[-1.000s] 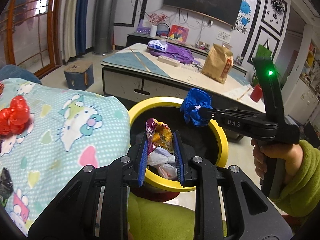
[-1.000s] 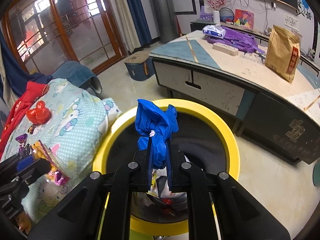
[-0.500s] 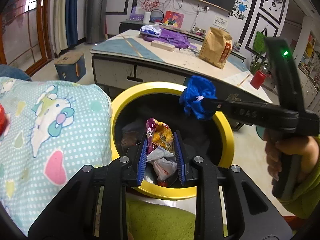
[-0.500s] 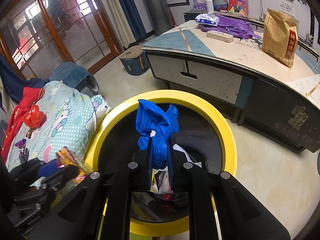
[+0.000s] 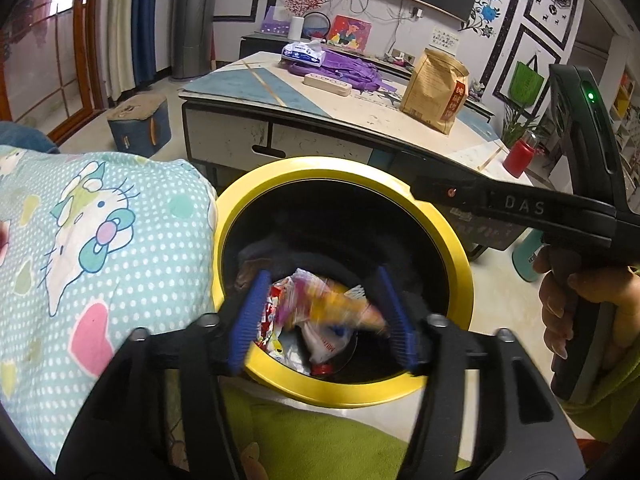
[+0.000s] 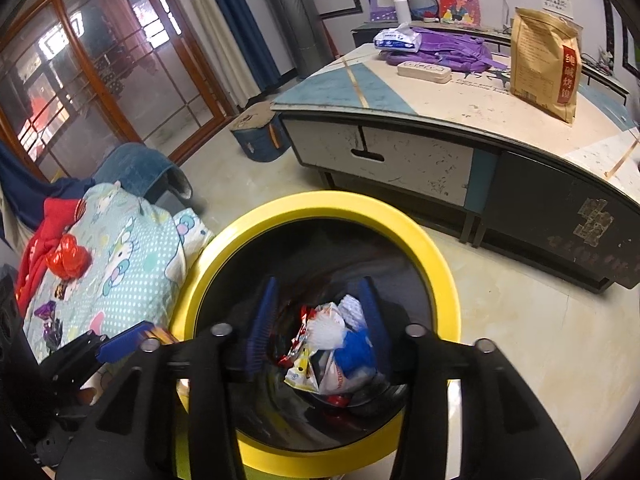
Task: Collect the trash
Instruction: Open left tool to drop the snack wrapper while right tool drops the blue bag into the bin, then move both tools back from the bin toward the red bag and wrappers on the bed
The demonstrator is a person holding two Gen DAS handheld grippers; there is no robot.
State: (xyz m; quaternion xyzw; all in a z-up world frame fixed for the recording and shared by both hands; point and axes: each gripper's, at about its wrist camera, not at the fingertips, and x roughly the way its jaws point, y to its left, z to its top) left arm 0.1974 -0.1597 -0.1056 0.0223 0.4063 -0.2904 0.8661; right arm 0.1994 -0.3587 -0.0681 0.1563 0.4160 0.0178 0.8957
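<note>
The left gripper (image 5: pixel 326 316) has just been opening, and its blue-padded jaws stand apart over the round yellow-rimmed black trash bin (image 5: pixel 452 236). A blurred orange-and-purple snack wrapper (image 5: pixel 336 304) lies loose between them, touching neither pad. The right gripper (image 6: pixel 320 328) has also just been opening; its jaws are spread and grip nothing. The crumpled blue plastic scrap (image 6: pixel 354 350) sits below them on the heap of wrappers inside the bin. A cartoon-cat print blanket (image 5: pixel 88 240) lies against the bin's left side.
</note>
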